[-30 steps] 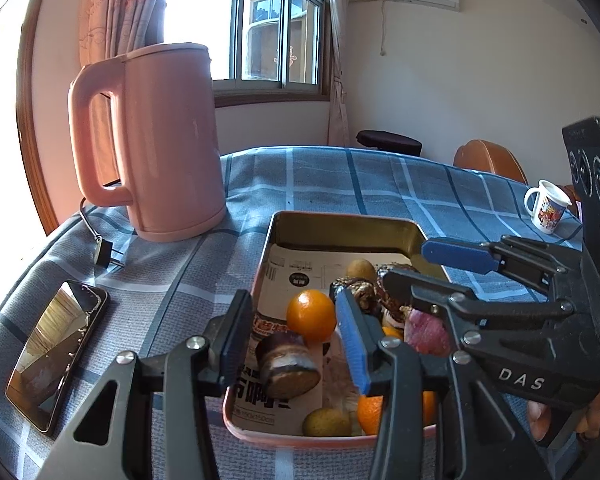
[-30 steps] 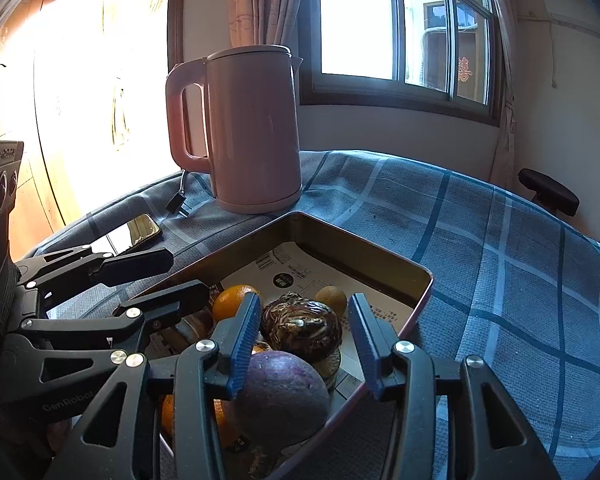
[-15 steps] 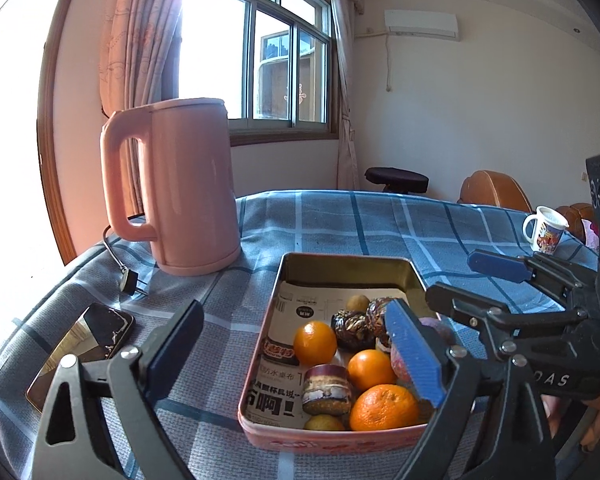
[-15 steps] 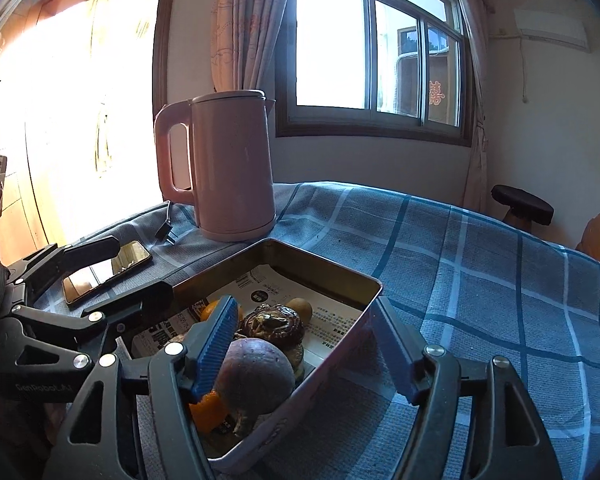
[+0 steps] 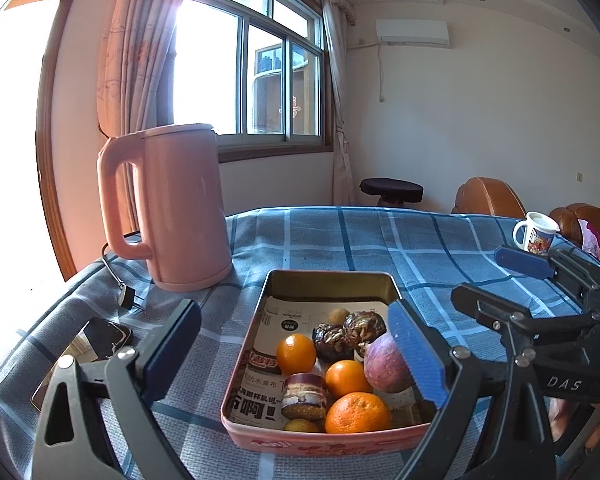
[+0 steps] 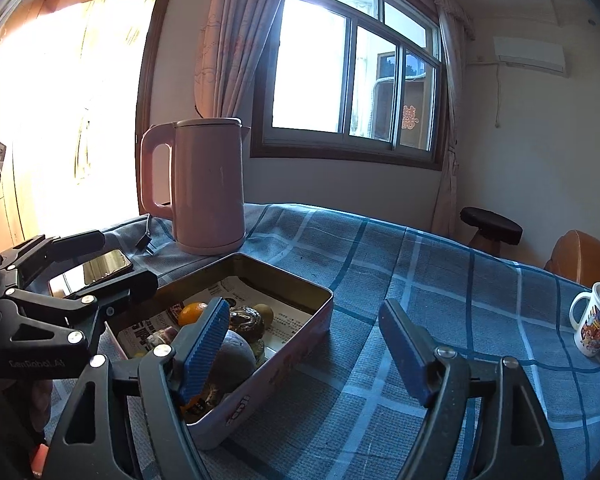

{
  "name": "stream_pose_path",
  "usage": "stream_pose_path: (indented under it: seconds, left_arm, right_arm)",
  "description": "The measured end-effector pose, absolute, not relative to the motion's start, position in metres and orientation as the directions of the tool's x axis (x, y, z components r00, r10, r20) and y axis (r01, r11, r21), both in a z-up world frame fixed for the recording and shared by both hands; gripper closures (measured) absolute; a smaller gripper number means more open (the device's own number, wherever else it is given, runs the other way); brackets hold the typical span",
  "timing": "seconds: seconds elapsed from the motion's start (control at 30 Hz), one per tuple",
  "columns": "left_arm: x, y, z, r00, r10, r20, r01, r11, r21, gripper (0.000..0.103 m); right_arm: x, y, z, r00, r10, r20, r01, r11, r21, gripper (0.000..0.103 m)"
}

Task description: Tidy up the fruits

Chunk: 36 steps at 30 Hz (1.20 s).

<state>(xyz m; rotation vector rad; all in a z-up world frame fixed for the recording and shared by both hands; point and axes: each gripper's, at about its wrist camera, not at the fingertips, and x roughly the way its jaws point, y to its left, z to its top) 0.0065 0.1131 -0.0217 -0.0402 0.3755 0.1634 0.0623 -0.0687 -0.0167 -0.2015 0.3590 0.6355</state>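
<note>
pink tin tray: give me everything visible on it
The pink tin tray is a shallow rectangular metal box with rounded corners, pink outside with red print, dull gold inside, open-topped. It sits flat on the blue checked tablecloth, just in front of the pink kettle. Printed paper lines its floor, and oranges, dark wrinkled fruits and a purple fruit lie on that. Neither gripper touches it.

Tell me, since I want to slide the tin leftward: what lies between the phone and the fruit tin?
Only checked tablecloth, in the left wrist view; the kettle's plug lies just behind that stretch, between phone and tin.
</note>
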Motion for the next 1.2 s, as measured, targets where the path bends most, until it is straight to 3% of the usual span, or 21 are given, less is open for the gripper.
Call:
stream_pose_path:
  seconds: [1.2]
  left_arm:
    - [0.008, 0.093, -0.018, 0.914, 0.164, -0.370, -0.155, 0.986, 0.053, 0.000]
  right_arm:
    - [0.055, -0.101, -0.017, 0.792, 0.504, -0.345, -0.549, 0.835, -0.042, 0.023]
